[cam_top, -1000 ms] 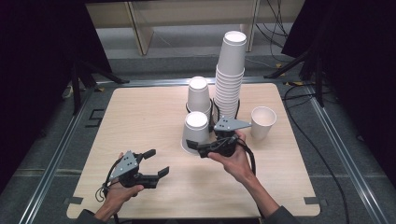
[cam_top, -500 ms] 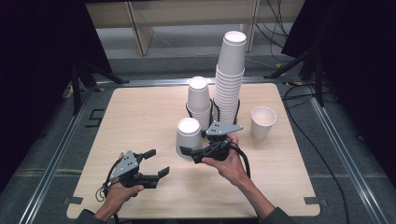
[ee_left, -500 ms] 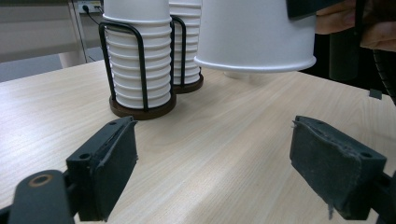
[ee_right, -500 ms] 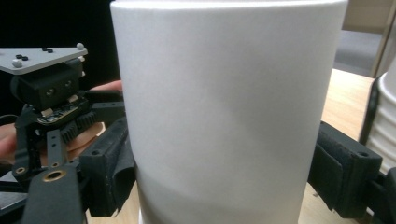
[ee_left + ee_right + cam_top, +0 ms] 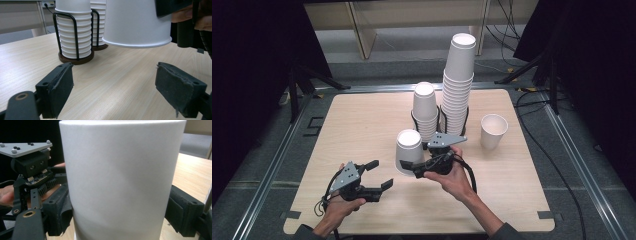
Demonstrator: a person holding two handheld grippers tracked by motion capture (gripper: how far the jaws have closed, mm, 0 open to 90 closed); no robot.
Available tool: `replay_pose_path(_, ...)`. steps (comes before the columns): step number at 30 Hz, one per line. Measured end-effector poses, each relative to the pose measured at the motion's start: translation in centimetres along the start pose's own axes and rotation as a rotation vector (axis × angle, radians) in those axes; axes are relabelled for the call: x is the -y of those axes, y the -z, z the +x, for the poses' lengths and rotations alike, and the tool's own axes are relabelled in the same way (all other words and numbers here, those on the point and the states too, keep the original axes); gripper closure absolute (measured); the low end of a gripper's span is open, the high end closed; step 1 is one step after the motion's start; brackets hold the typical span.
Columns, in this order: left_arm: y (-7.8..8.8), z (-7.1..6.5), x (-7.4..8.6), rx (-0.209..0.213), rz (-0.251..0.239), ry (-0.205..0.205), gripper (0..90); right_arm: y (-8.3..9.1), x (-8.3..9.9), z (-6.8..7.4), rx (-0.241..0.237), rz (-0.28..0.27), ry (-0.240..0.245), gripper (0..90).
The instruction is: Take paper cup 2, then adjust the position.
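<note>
Two pads (image 5: 183, 213) of the right gripper (image 5: 412, 164) press on opposite sides of a white cup (image 5: 408, 147), clamped low on its wall, near the rim. The cup hangs clear of the table (image 5: 362, 120): in the left gripper view its rolled rim floats above the wood. The left gripper (image 5: 374, 175) sits nearer the person with its jaws wide apart and nothing between them.

Compared with a second ago, the cup is farther from the short stack (image 5: 424, 107) and closer to the person and the left gripper, which has not shifted. That suggests the cup is already free of the stacks and is being carried off, perhaps to be set down on open table or passed to the waiting left gripper. Which of these is meant cannot be told.

The cup is upside down: its closed base faces up and its mouth faces the table. Its long axis stands close to upright, with the base perhaps tipped slightly away from the right hand. Beyond it stand the short stack and the tall stack (image 5: 458, 80) in wire holders, both inverted too. A lone cup (image 5: 493, 131) stands mouth up, well to the right.
</note>
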State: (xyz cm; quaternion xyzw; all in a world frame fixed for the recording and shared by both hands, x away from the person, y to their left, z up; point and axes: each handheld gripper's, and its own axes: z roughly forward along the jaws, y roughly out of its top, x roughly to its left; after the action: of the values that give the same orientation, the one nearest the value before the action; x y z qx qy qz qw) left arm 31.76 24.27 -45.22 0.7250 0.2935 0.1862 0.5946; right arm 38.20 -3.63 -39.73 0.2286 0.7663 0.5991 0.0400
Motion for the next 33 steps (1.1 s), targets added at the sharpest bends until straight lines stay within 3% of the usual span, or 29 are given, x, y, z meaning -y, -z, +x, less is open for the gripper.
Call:
replay_pose_path(1, 0.0, 0.0, 0.0, -0.001, 0.003, 0.000, 14.5, -0.1, 0.0, -0.1, 0.010, -0.008, 0.028, 18.8)
replay_pose_path(3, -0.1, 0.0, 0.1, 0.007, -0.014, 0.003, 14.5, -0.2, 0.1, 0.1, -0.009, -0.003, 0.003, 18.8)
replay_pose_path(4, -0.1, 0.0, 0.1, 0.011, -0.023, 0.004, 14.5, -0.3, 0.0, 0.1, 0.002, -0.007, 0.026, 18.8)
replay_pose_path(10, 0.0, 0.0, 0.0, 0.003, 0.004, -0.001, 14.5, -0.9, 0.1, 0.5, -0.007, 0.001, 0.020, 18.8)
replay_pose_path(16, -0.2, -0.2, 0.0, 0.008, 0.004, 0.000, 14.5, -1.7, 0.3, 1.0, -0.015, 0.020, 0.011, 18.8)
replay_pose_path(18, -0.4, -0.1, 0.1, 0.024, -0.019, -0.002, 14.0, -2.0, 0.3, 1.1, -0.011, 0.014, 0.014, 18.8)
replay_pose_path(21, -0.2, -0.3, 0.0, 0.019, 0.002, -0.003, 12.5, -2.3, 0.4, 1.2, -0.020, 0.016, 0.025, 18.8)
replay_pose_path(33, -0.4, -0.6, -0.2, 0.043, -0.011, 0.013, 8.6, -3.7, 0.9, 2.1, -0.027, 0.017, 0.031, 18.9)
